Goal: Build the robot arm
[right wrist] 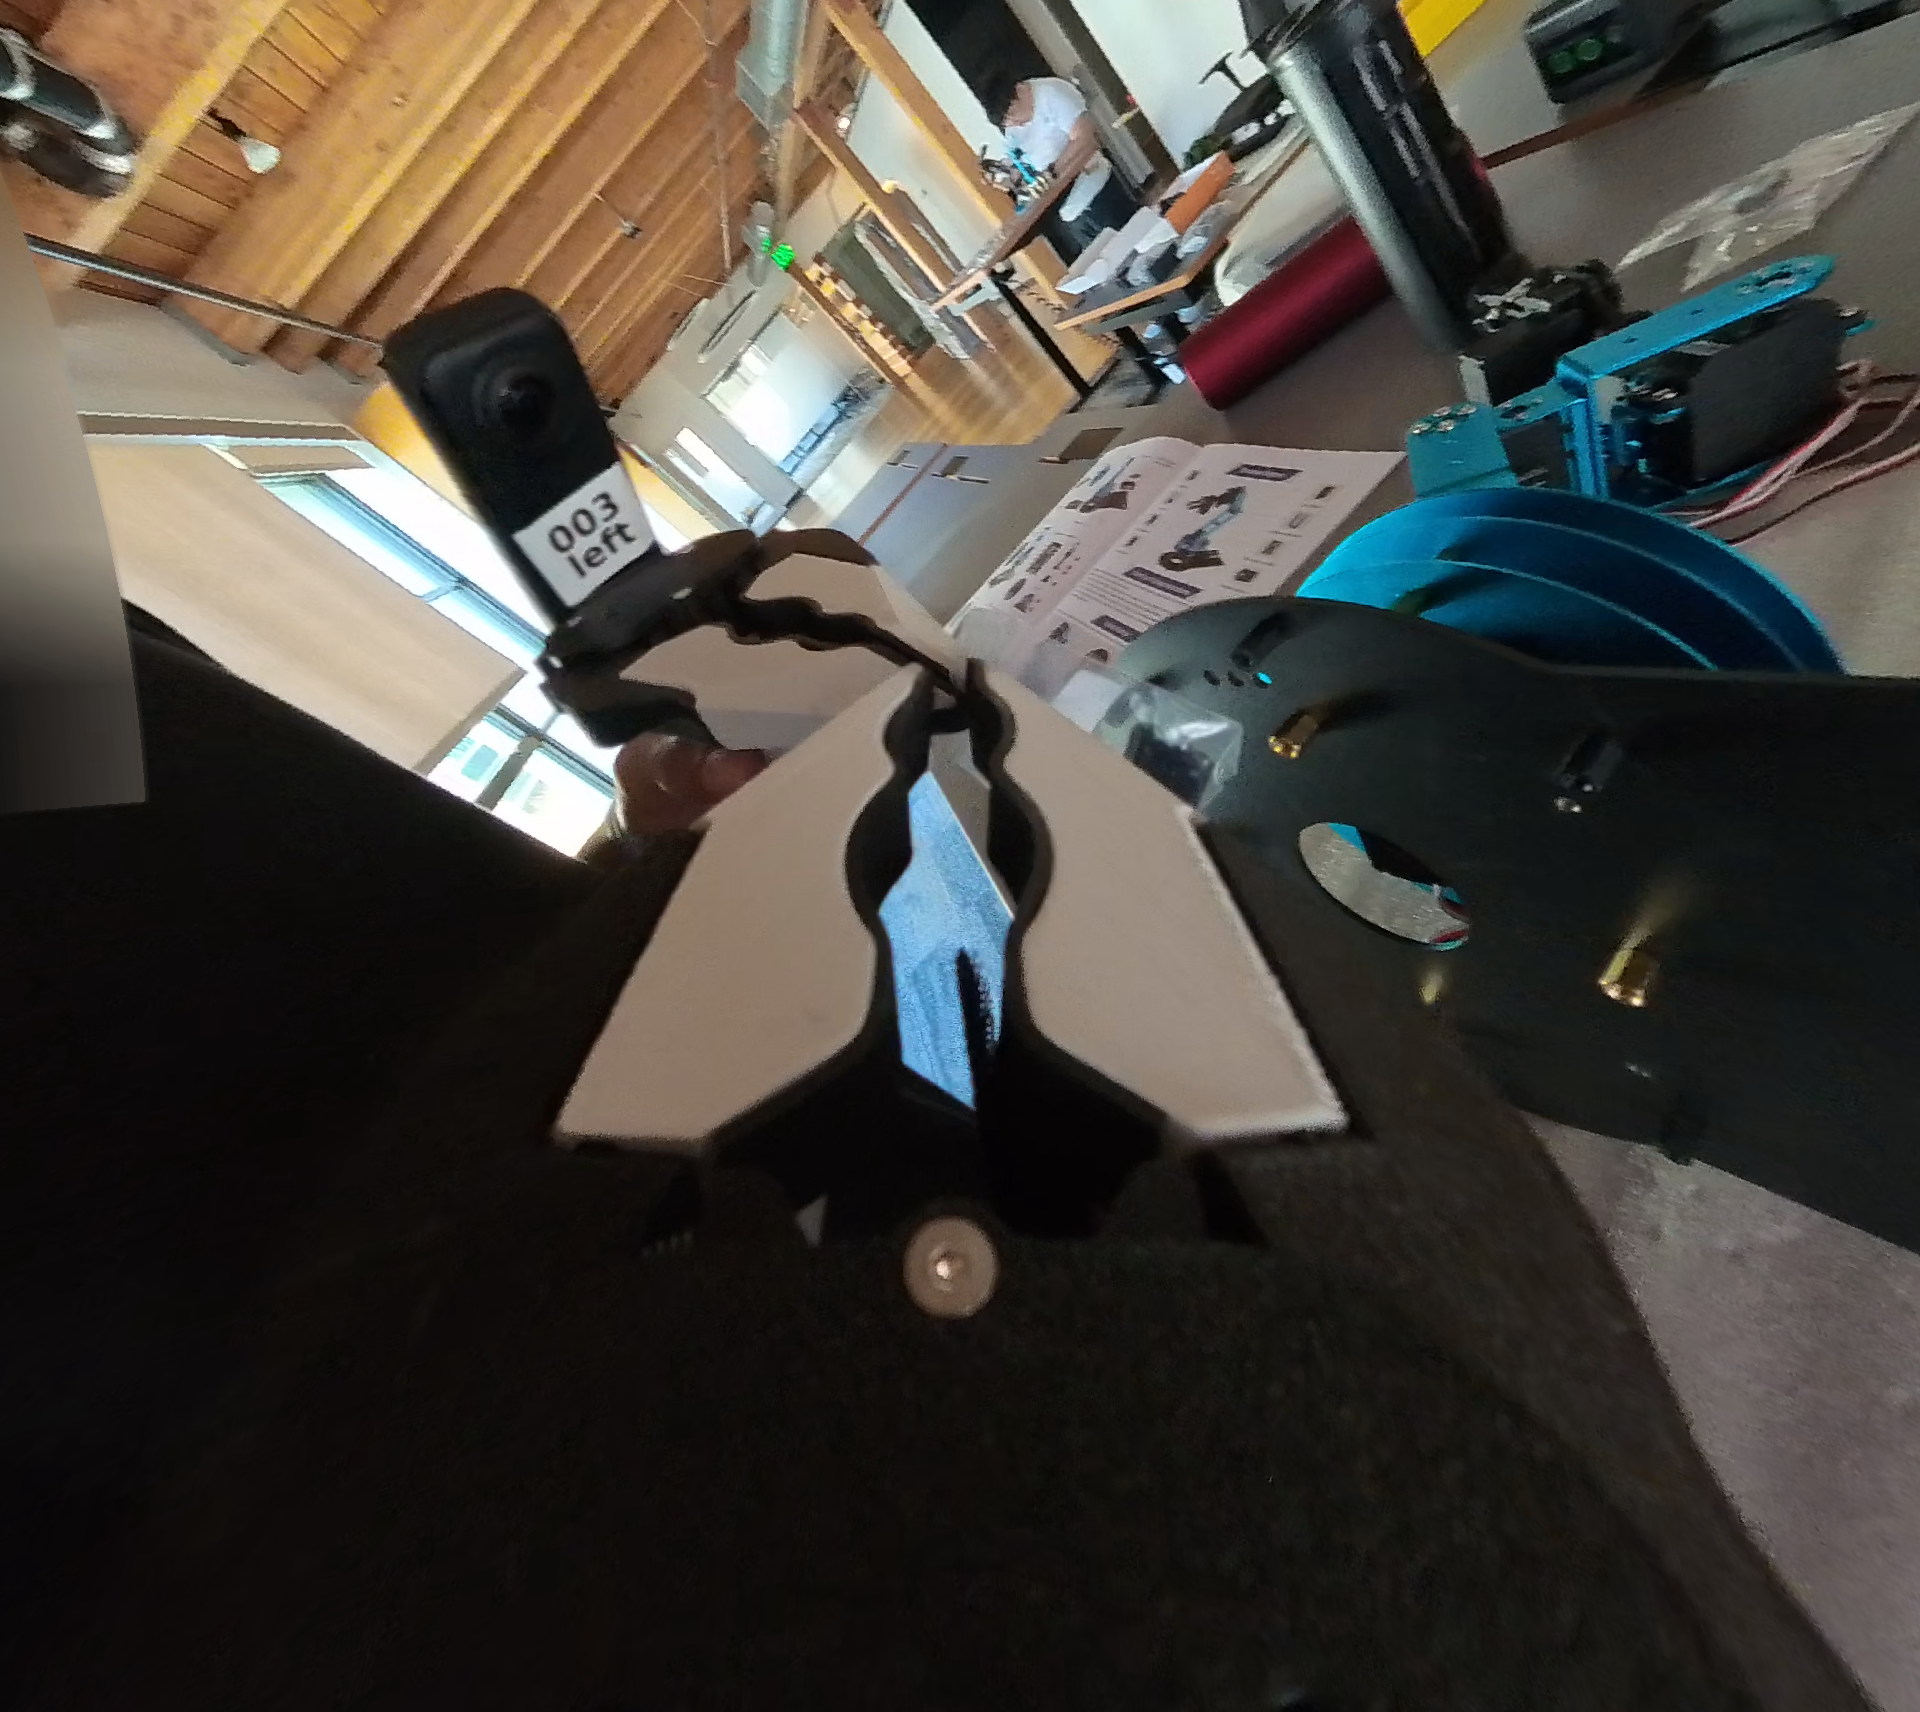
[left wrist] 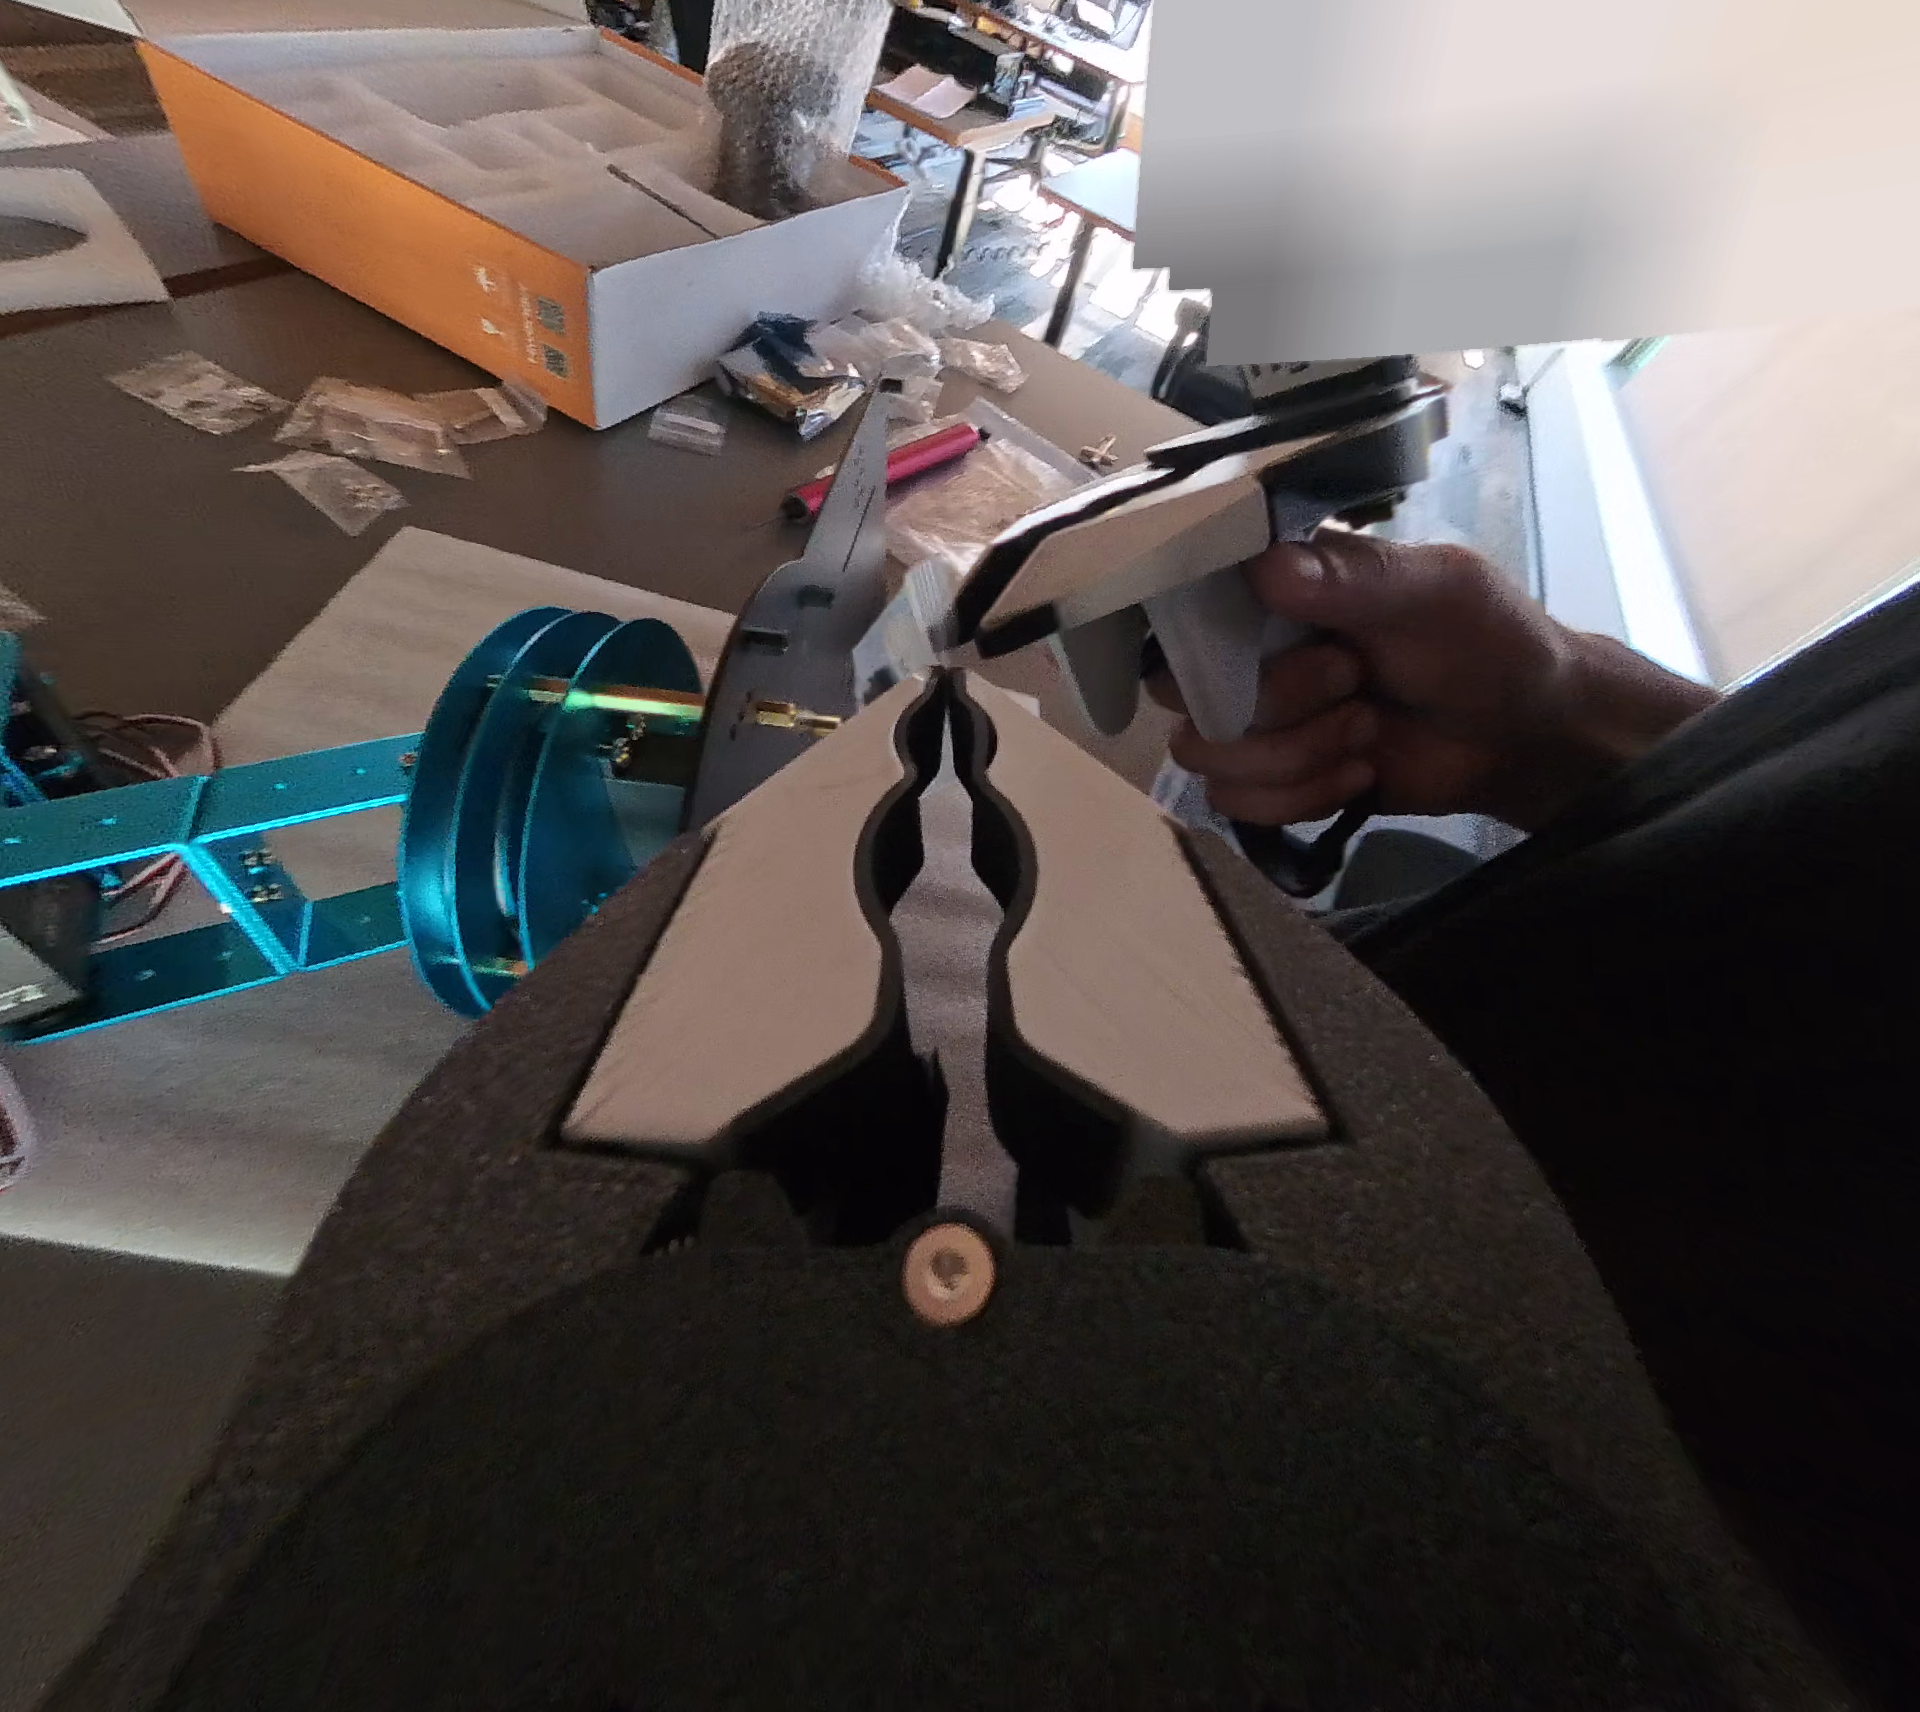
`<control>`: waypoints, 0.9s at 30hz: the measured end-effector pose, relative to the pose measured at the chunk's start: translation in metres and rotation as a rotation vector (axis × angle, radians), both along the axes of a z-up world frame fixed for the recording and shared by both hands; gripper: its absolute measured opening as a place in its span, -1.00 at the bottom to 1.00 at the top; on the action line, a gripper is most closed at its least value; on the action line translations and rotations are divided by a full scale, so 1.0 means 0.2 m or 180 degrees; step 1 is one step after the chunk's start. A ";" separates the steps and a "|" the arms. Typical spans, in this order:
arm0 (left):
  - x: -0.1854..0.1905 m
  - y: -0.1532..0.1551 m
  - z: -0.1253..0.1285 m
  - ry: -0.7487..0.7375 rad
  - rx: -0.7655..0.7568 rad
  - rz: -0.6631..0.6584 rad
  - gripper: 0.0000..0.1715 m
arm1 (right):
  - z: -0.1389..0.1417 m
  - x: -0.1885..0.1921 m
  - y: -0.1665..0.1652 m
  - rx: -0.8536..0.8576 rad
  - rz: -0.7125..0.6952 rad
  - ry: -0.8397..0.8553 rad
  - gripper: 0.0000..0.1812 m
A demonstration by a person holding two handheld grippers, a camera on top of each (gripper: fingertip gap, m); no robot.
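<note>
Cluttered brown table [left wrist: 156, 540], orange box [left wrist: 416, 228] upper left. Left gripper [left wrist: 943, 675] and right gripper [right wrist: 940, 680] meet frame centre, both pinching a small clear bag [left wrist: 904, 623] beside black plate [right wrist: 1507, 831]; teal discs [left wrist: 540, 789] crowd left.

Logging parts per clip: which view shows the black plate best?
The right wrist view: the black plate faces the camera, showing its round hole and brass standoffs. The left wrist view shows the plate edge-on, a thin upright sliver beside the blue discs.
</note>
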State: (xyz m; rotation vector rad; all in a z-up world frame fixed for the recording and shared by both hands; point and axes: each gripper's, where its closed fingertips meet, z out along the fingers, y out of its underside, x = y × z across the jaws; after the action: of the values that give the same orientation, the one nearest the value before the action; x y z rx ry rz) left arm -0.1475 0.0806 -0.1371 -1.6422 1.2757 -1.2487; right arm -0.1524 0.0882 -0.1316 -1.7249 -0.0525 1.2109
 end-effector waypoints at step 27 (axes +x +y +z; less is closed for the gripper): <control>0.02 0.00 0.06 -0.0248 -0.0610 -0.0027 -1.00 | 0.04 0.04 -0.03 0.0106 -0.0153 -0.0025 -0.94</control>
State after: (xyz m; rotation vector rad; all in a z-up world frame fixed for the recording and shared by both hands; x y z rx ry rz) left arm -0.1442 0.0802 -0.1254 -1.7035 1.1464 -1.4639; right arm -0.1438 0.0812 -0.1236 -1.6927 -0.0356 1.1621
